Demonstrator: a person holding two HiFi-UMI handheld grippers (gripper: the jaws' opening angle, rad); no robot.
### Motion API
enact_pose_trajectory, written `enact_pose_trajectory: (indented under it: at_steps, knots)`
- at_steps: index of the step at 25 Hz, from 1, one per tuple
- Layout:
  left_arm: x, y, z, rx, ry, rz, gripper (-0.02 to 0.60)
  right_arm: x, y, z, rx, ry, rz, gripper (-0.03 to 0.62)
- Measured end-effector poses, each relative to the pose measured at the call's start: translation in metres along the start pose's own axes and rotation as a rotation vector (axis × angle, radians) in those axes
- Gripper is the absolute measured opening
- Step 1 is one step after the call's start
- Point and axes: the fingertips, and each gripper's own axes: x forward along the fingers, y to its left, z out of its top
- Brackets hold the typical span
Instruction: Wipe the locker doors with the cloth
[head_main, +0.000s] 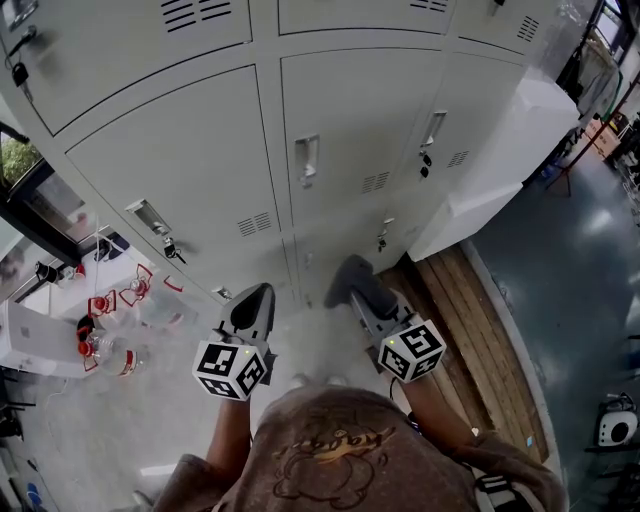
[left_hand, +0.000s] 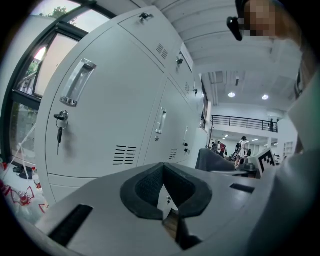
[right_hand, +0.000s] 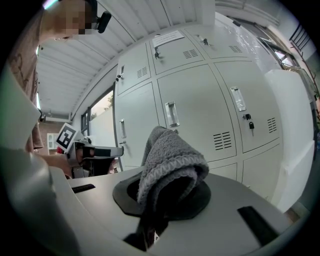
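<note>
1. Right gripper (right_hand: 160, 200): the jaws are clamped on a grey knitted cloth (right_hand: 172, 162). The cloth is folded over and stands up out of the pads. It is held in the air in front of the locker doors (right_hand: 197, 112) and is not pressed to any of them.
2. Left gripper (left_hand: 167, 210): the pads meet at the tips and nothing is between them.
3. Pose, head view: both forearms reach forward from the torso. The grippers are side by side but apart, marker cubes nearest the person, jaws aimed at the lower row of doors.
4. Left gripper view only: a key (left_hand: 60, 126) hangs from the lock under a door handle (left_hand: 77, 82). Far down the hall there are a railing (left_hand: 242, 120), ceiling lights and distant people.
5. Right gripper view only: a paper label (right_hand: 167, 37) sits on an upper door, and the other gripper's marker cube (right_hand: 66, 136) is at the left.
6. Head view only: clear bottles with red caps (head_main: 105, 340) lie on the floor at the left. A white cabinet (head_main: 500, 160) stands at the right end of the lockers. Wooden planks (head_main: 470, 320) lie along the base on the right.
7. Containers: every locker in view is shut, so the contents can't be seen.
</note>
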Motion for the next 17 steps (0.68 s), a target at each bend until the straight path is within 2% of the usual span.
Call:
enact_pose_trajectory:
  at_steps: [17]
  knots:
    - [-0.0061,0.0054,0.0032,-0.007,-0.002,0.018,0.002,0.0026,0.0036,0.0011,-0.002,-0.008,0.017,0.034]
